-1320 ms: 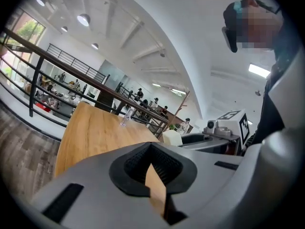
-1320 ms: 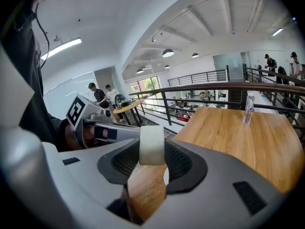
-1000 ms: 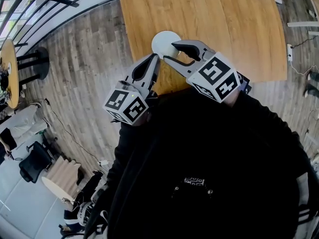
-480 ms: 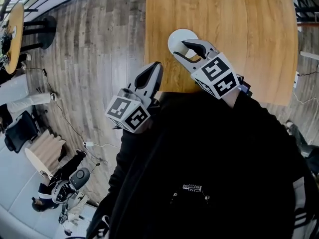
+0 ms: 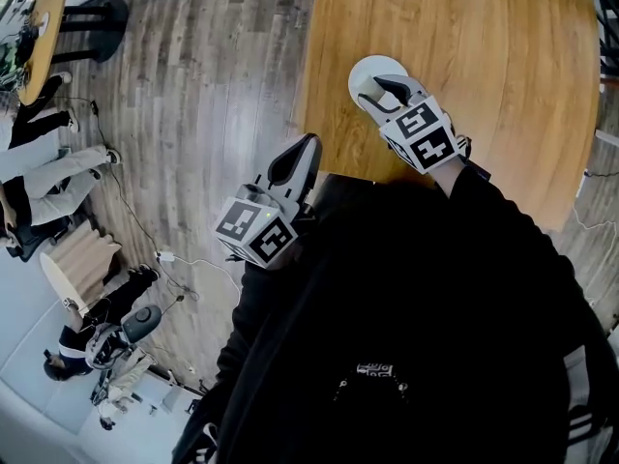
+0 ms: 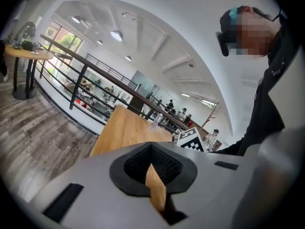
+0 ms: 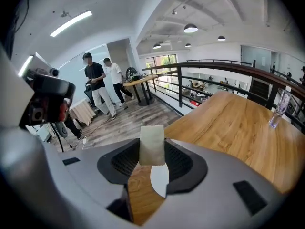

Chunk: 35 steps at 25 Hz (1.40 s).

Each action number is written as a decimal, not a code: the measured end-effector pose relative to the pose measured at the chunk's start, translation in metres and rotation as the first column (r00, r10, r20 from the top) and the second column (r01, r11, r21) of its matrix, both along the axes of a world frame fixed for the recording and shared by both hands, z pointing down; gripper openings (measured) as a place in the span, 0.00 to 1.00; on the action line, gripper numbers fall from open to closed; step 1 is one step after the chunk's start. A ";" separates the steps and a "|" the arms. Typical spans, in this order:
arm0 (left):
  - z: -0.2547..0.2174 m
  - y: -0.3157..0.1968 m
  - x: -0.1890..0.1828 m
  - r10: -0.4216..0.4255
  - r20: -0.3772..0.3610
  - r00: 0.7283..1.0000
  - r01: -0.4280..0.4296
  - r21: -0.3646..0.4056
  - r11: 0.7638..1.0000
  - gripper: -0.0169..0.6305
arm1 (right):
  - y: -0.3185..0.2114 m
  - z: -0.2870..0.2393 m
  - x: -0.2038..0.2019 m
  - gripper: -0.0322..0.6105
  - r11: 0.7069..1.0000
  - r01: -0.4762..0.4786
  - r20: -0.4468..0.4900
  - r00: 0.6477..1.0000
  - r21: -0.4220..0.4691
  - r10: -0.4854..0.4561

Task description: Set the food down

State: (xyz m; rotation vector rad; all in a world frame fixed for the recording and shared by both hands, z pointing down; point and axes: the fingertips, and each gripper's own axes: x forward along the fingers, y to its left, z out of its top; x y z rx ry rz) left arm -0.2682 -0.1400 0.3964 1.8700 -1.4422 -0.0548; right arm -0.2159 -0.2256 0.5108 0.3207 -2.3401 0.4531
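Wooden tabletop [image 5: 484, 46] close below. Right gripper [image 5: 369, 90] jaws clamp wide on pale slab [image 7: 152, 144] over white plate [image 5: 375, 66]. Left gripper [image 5: 306, 147] jaws nearly together, empty. Set-down looks underway. Next: lower level, then release.

The head view looks steeply down past the person's chest onto the wooden table [image 5: 484, 46]. Each gripper view rides close behind its own jaws, facing across that table toward a railing [image 7: 214, 67], the left apparently tilted; all share the tabletop.
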 end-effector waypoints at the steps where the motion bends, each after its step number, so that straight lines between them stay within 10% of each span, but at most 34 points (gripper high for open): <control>1: 0.001 0.002 -0.001 -0.006 0.002 1.000 0.006 -0.002 1.000 0.03 | -0.002 0.006 0.000 0.32 1.000 0.001 -0.014 1.000 -0.002 -0.002; 35: 0.008 0.062 -0.019 -0.277 -0.002 0.961 0.277 -0.048 0.960 0.03 | -0.017 0.152 0.020 0.32 0.993 0.113 -0.326 0.938 -0.044 -0.121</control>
